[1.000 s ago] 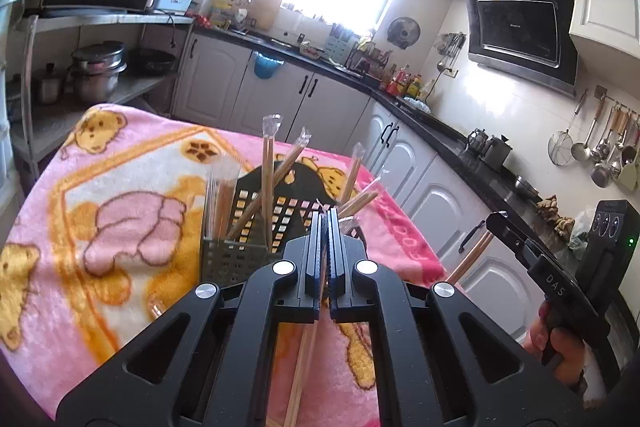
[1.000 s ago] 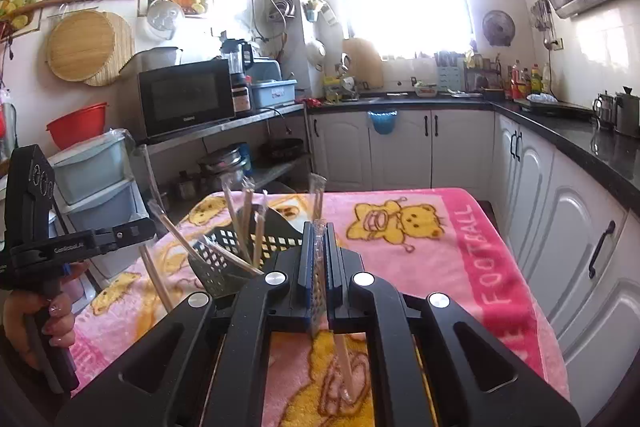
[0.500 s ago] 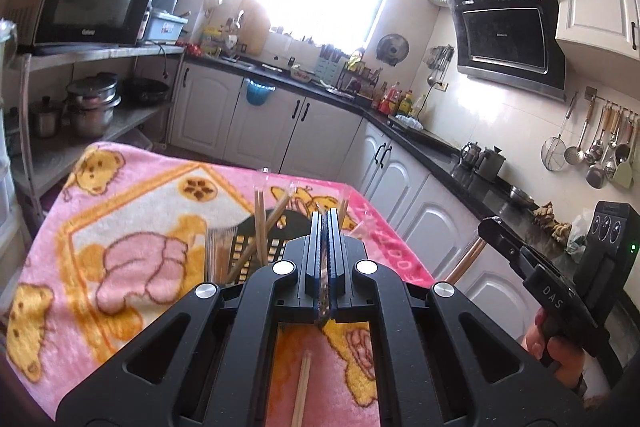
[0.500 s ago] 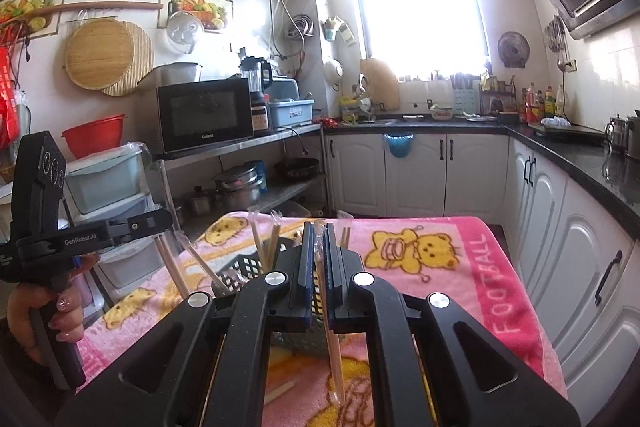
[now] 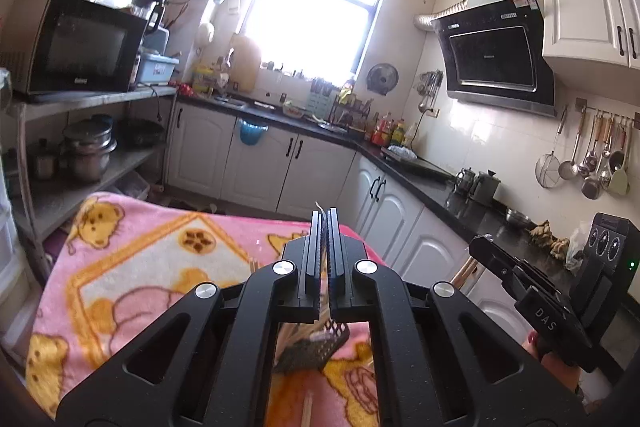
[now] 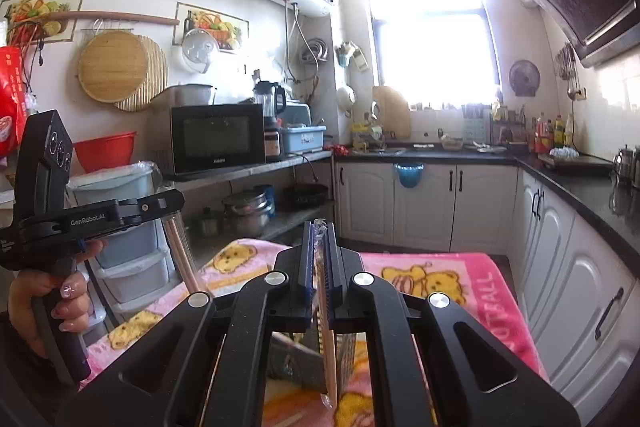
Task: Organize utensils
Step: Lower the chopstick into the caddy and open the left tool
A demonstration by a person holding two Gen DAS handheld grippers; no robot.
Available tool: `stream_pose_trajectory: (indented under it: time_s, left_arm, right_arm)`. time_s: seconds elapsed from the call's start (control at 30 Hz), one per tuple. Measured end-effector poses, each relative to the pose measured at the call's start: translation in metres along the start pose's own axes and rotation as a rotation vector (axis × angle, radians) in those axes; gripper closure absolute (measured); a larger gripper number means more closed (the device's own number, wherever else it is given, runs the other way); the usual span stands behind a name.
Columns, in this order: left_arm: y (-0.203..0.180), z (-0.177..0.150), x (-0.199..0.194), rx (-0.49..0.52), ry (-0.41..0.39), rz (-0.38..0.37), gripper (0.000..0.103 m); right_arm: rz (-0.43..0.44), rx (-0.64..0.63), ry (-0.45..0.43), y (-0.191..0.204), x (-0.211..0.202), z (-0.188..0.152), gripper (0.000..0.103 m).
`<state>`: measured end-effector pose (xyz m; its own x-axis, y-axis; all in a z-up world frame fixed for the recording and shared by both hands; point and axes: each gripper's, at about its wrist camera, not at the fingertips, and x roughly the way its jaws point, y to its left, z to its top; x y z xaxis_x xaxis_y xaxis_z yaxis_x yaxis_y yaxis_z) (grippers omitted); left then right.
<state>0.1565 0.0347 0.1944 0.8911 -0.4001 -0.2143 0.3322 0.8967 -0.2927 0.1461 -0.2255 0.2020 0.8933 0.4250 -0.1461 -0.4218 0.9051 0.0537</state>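
Although their black linkages fill the lower half of each wrist view, both grippers can be read. The left gripper [image 5: 324, 223] is clenched on wrapped chopsticks [image 5: 307, 410], mostly hidden by its frame. The right gripper [image 6: 319, 235] pinches another wrapped pair [image 6: 329, 355], whose lower end hangs at 6 o'clock. A dark slotted basket [image 6: 296, 363], largely masked, sits beneath on the pink blanket [image 6: 448, 275]. At 9 o'clock, a hand [image 6: 52, 299] grips the other handle.
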Motion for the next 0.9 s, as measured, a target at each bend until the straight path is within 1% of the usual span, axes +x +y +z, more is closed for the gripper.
stream_pose_trajectory:
  time_s: [0.27,0.5,0.67,0.9]
  left_arm:
    - [-0.004,0.019,0.005,0.026,-0.042,0.016,0.102]
    - [-0.009,0.030,0.015,0.030,-0.058,0.019,0.102]
    - [-0.010,0.038,0.023,0.040,-0.078,0.038,0.102]
    - [-0.001,0.045,0.037,0.011,-0.084,0.054,0.102]
  right_arm:
    - [-0.007,-0.018,-0.062,0.001,0.004,0.023,0.098]
    - [-0.019,-0.042,-0.097,0.001,0.009,0.036,0.098]
    - [-0.029,-0.060,-0.121,0.002,0.013,0.044,0.098]
    - [-0.029,-0.089,-0.166,0.002,0.022,0.050,0.098]
